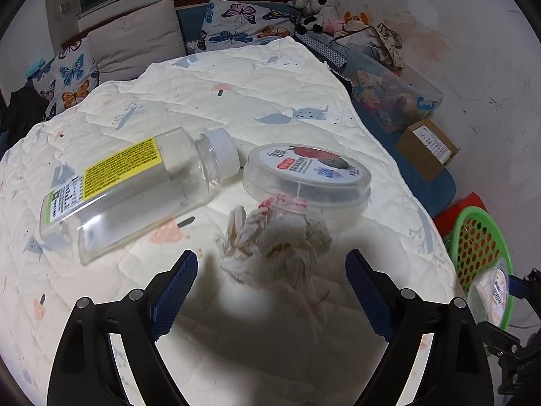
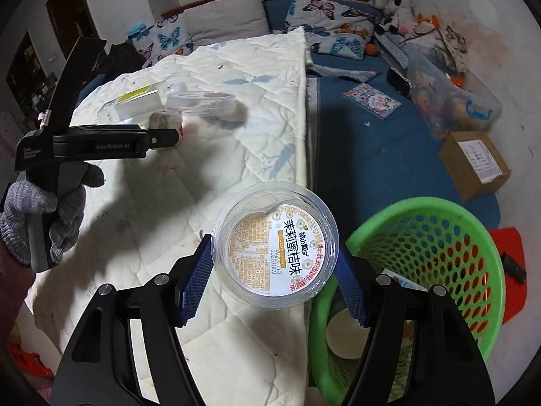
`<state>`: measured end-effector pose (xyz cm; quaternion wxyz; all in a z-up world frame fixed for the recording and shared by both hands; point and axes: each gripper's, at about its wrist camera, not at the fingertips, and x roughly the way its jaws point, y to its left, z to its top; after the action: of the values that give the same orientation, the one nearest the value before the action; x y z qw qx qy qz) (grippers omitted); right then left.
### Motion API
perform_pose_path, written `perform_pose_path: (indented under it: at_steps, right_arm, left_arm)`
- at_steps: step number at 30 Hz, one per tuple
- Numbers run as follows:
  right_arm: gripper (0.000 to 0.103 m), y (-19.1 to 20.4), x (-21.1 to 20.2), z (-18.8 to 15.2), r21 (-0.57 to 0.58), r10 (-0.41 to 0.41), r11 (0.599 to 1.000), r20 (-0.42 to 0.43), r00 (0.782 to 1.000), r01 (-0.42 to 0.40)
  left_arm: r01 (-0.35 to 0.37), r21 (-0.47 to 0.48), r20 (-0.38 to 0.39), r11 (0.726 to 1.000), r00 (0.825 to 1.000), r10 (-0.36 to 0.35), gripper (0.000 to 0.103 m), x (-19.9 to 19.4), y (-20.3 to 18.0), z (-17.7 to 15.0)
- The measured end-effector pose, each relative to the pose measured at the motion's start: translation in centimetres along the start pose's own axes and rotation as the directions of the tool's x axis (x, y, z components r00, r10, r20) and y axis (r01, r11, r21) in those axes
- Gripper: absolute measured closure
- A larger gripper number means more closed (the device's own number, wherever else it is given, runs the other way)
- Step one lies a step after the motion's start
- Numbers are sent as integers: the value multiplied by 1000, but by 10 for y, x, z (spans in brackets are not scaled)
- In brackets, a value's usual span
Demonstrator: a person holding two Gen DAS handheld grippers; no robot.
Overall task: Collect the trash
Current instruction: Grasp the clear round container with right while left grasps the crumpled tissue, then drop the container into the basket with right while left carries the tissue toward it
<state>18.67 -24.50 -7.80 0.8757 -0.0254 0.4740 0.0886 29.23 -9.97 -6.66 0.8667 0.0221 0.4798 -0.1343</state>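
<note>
— Trash first: where does it lie?
— A crumpled tissue wad (image 1: pixel 270 247) sits on the quilt (image 1: pixel 236 94) of the bed, just ahead of the left hand-held gripper (image 1: pixel 270 291). Just beyond it stands a clear round tub (image 1: pixel 306 177) with a printed lid, touching the wad's far side. To the left lies a clear bottle (image 1: pixel 135 182) on its side, yellow label up, white cap pointing right toward the tub.
— And the left hand-held gripper itself?
— Spread wide, blue pads either side of the wad, nothing between them touching. A grey-gloved hand (image 2: pixel 44 216) holds its handle.
— The right one?
— The right hand-held gripper (image 2: pixel 275 270) is closed on a clear plastic cup (image 2: pixel 275 243) with a printed film lid, pads pressed on both its sides. It hangs at the right edge of the quilt, beside a green basket (image 2: pixel 439 213).
— Anything in the basket?
— A paper cup (image 2: pixel 345 338) shows at the bottom.
— Further out?
— A cardboard box (image 2: pixel 476 164) rests on the blue sheet, right; butterfly pillows (image 1: pixel 236 22) lie far.
</note>
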Motion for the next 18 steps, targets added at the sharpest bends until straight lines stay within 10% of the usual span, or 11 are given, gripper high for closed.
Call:
perform_pose_path:
  at_steps: [18]
  right_arm:
    - [35, -15, -3, -11, 46, -8, 999, 2, 1000, 8]
  left_arm:
    - [38, -50, 16, 998, 999, -37, 54, 2, 8, -6]
